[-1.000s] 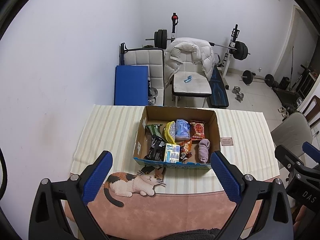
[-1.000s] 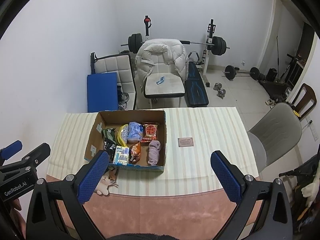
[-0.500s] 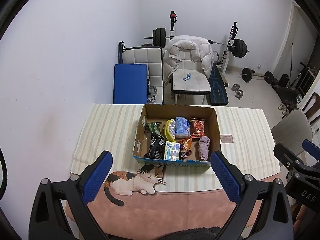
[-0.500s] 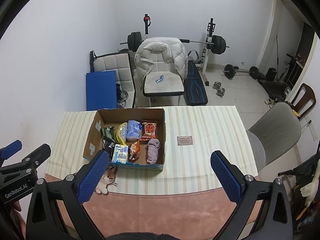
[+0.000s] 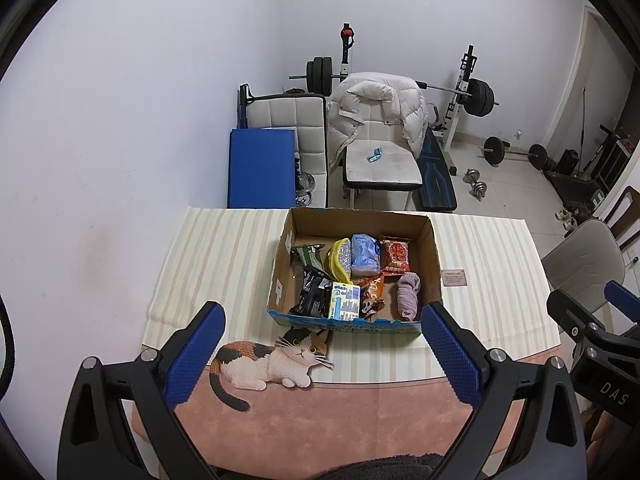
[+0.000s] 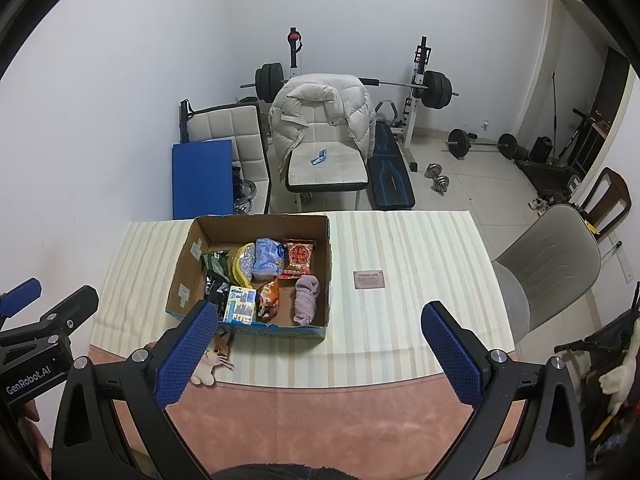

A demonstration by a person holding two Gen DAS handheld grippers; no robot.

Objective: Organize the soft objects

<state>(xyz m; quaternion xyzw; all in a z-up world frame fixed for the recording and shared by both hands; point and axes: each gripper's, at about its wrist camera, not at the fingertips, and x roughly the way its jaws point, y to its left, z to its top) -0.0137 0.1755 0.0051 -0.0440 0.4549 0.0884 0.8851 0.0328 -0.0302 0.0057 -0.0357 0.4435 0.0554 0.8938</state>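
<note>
The cardboard box's [image 5: 354, 324] near wall hides the lower ends of its packets. The small card's [image 6: 369, 279] print is too small to read. The cat figure [image 6: 211, 360] sits mostly behind a blue finger [image 6: 186, 356], perhaps a flat cutout.

box [image 5: 435, 256]: matt cardbd | packets [image 5: 395, 255]: glossy plastic | sock [image 5: 408, 294]: soft cloth

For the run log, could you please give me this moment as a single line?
phase: pre-grasp | left gripper: open, empty | right gripper: open, empty | cardboard box: on table, holds purple cloth and snack packets
</note>
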